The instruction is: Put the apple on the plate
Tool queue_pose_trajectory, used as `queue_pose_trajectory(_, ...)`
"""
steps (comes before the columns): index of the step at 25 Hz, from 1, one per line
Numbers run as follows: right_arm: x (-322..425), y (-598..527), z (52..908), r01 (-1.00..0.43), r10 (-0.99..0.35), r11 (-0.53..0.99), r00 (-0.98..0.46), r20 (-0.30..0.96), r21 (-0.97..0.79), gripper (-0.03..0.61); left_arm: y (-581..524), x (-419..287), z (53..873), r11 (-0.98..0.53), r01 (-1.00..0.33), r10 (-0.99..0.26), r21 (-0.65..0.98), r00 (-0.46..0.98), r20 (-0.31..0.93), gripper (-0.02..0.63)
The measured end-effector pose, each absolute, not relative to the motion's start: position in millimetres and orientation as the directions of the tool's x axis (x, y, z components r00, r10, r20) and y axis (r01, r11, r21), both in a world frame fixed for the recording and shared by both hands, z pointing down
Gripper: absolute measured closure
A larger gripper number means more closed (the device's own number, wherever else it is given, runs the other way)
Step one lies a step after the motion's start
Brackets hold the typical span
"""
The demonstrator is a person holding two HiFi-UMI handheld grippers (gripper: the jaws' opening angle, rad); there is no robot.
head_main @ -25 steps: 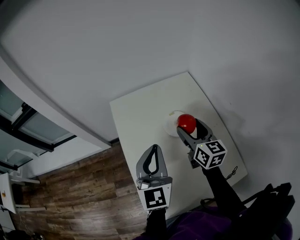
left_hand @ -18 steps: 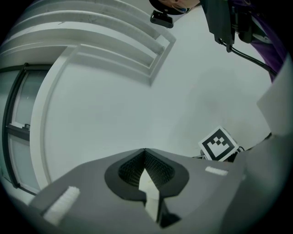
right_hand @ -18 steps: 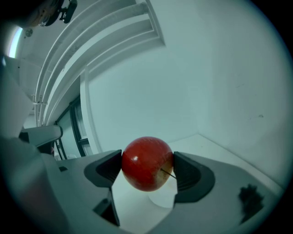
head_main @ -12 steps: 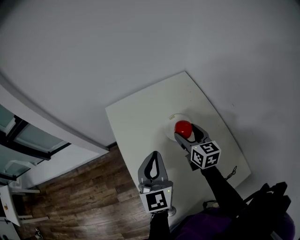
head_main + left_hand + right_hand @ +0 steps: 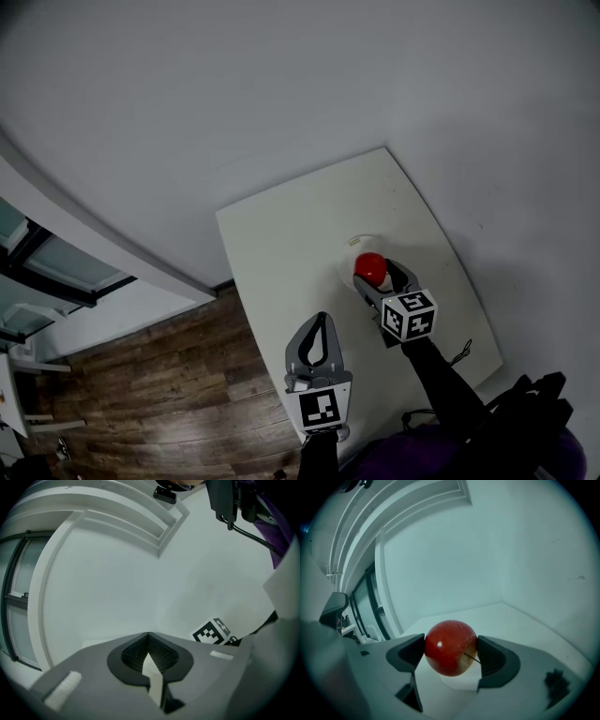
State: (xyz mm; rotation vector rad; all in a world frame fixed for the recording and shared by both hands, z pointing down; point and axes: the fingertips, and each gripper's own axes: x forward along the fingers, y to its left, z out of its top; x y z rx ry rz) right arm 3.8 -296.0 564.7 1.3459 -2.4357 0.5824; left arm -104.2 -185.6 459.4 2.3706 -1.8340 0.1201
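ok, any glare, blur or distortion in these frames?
Right gripper view: heavy fisheye, dark corners, small glare spot on the sharp apple. Left gripper view: wall mouldings bowed, shut left claw slightly soft. Head view: dim, flat light, table edges curved.

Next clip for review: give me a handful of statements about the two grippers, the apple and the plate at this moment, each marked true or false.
1. The right gripper is shut on the apple, a pad on each side. True.
2. The left gripper holds the plate. False: its jaws are together with nothing between them.
3. The apple is green. False: it is red.
4. The apple is directly above the white plate. True.
5. The plate sits on the wooden floor. False: it is on the white table.
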Motion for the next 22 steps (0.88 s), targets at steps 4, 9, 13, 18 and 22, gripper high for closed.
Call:
queue_pose_trajectory(4,6,-297,579,-0.857,-0.721,0.477,-0.509,0.471,-0.198,0.23,-186,-104,469,-0.241,-0.968,-0.954,0.077,0.251,0.165,0.609)
queue_pose_trajectory(9,9,-300,593,-0.858,-0.702,0.474,-0.504,0.503,-0.198,0.23,-190,-102,473,-0.234,-0.969,-0.949,0.084,0.247,0.198,0.609)
queue_pose_trajectory(13,9,-300,597,-0.859,-0.696,0.471,-0.502,0.513,-0.202,0.23,-190,-103,475,-0.234,-0.968,-0.947,0.088,0.248,0.203,0.609)
queue_pose_trajectory(18,7,-301,600,-0.859,-0.689,0.467,-0.503,0.522,-0.21,0.23,-190,-106,472,-0.224,-0.97,-0.948,0.099,0.24,0.209,0.609)
queue_pose_trajectory(22,10,-301,603,-0.865,-0.69,0.454,-0.492,0.53,-0.212,0.23,-189,-106,472,-0.218,-0.971,-0.948,0.1,0.235,0.214,0.609)
